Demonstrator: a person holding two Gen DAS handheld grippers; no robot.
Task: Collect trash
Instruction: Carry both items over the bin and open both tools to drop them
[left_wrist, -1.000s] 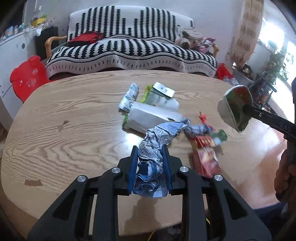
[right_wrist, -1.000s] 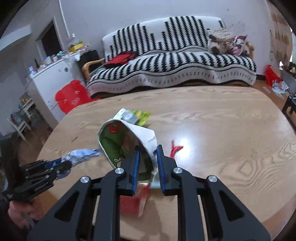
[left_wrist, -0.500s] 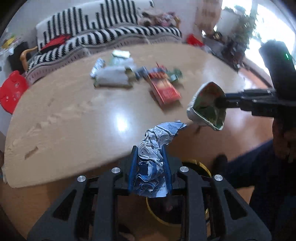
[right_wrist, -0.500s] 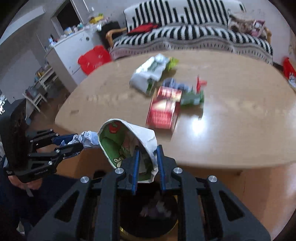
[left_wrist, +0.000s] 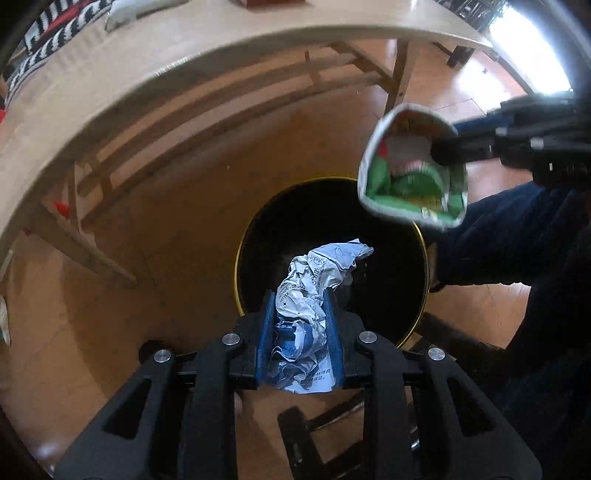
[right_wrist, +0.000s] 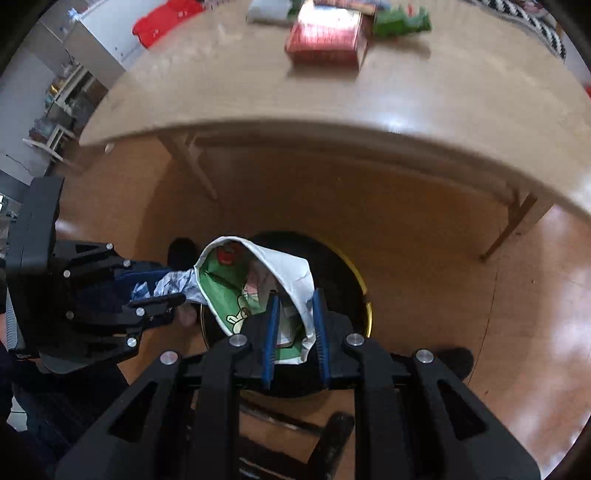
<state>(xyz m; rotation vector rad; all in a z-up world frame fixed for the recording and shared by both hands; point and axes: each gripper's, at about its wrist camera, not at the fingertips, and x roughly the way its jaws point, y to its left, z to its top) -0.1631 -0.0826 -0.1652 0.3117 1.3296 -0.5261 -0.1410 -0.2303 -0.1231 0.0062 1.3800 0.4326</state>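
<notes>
My left gripper (left_wrist: 298, 299) is shut on a crumpled blue-and-white wrapper (left_wrist: 314, 280) and holds it over the black, gold-rimmed bin (left_wrist: 369, 314) on the floor. My right gripper (right_wrist: 293, 295) is shut on an open white bag with green print (right_wrist: 255, 284), also above the bin (right_wrist: 351, 291). In the left wrist view the white bag (left_wrist: 410, 173) hangs at the bin's far right rim, held by the right gripper (left_wrist: 443, 151). In the right wrist view the left gripper (right_wrist: 173, 291) with the wrapper (right_wrist: 173, 284) is at the left.
The wooden table's edge (left_wrist: 184, 48) arches above the bin, with its legs (left_wrist: 399, 62) behind. On the tabletop (right_wrist: 406, 92) lie a red box (right_wrist: 328, 37), a green wrapper (right_wrist: 402, 22) and a white packet (right_wrist: 266, 9). The floor (right_wrist: 517, 295) is wood.
Both grippers have dropped from table height to below the table edge and now hang over the bin, still holding the wrapper and the bag.
</notes>
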